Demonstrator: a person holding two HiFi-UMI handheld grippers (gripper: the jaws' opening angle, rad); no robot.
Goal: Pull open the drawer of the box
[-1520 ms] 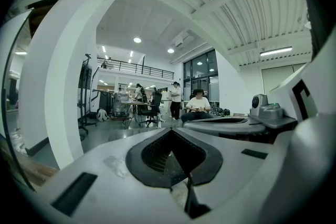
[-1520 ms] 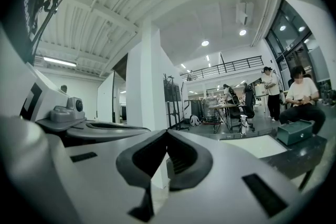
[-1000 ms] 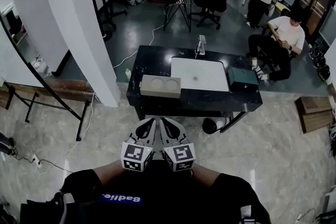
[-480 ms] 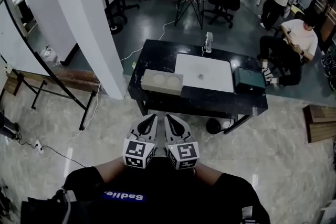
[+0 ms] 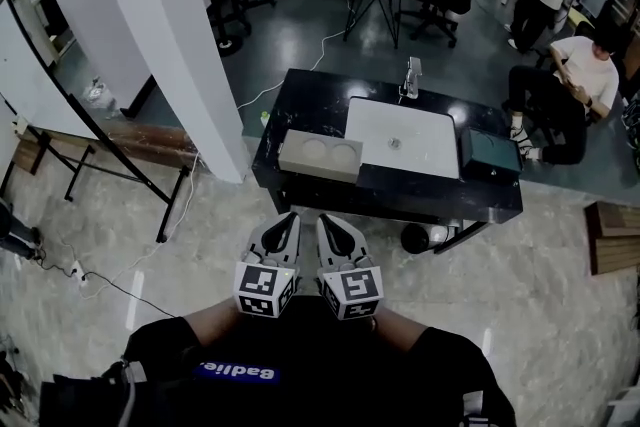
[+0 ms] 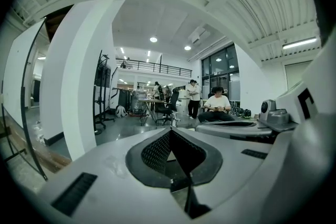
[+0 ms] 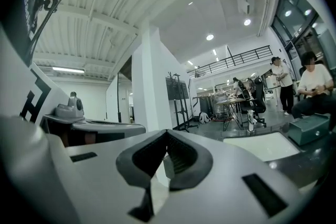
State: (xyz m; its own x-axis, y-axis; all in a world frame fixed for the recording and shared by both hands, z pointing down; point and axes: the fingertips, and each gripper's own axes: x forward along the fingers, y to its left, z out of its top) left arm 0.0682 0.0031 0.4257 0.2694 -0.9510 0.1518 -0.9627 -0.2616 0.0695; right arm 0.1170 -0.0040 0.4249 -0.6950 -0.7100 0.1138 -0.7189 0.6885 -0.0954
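Observation:
A dark green box (image 5: 490, 152) sits at the right end of the black table (image 5: 400, 196); it also shows at the right edge of the right gripper view (image 7: 311, 129). A grey box (image 5: 320, 156) with two round hollows in its top lies at the table's left end. I cannot make out a drawer on either from here. My left gripper (image 5: 284, 226) and right gripper (image 5: 329, 226) are held side by side close to my body, well short of the table. Both are shut and hold nothing, their jaw tips meeting in the left gripper view (image 6: 169, 131) and the right gripper view (image 7: 167, 134).
A white mat (image 5: 403, 136) covers the table's middle, with a small stand (image 5: 411, 78) at its far edge. A white pillar (image 5: 160, 35) rises at the left and a black frame (image 5: 80, 155) leans beside it. People sit and stand beyond the table at the right.
The head view has moved toward the table, which now lies lower and nearer in the picture. Both grippers stay shut, side by side at my body.

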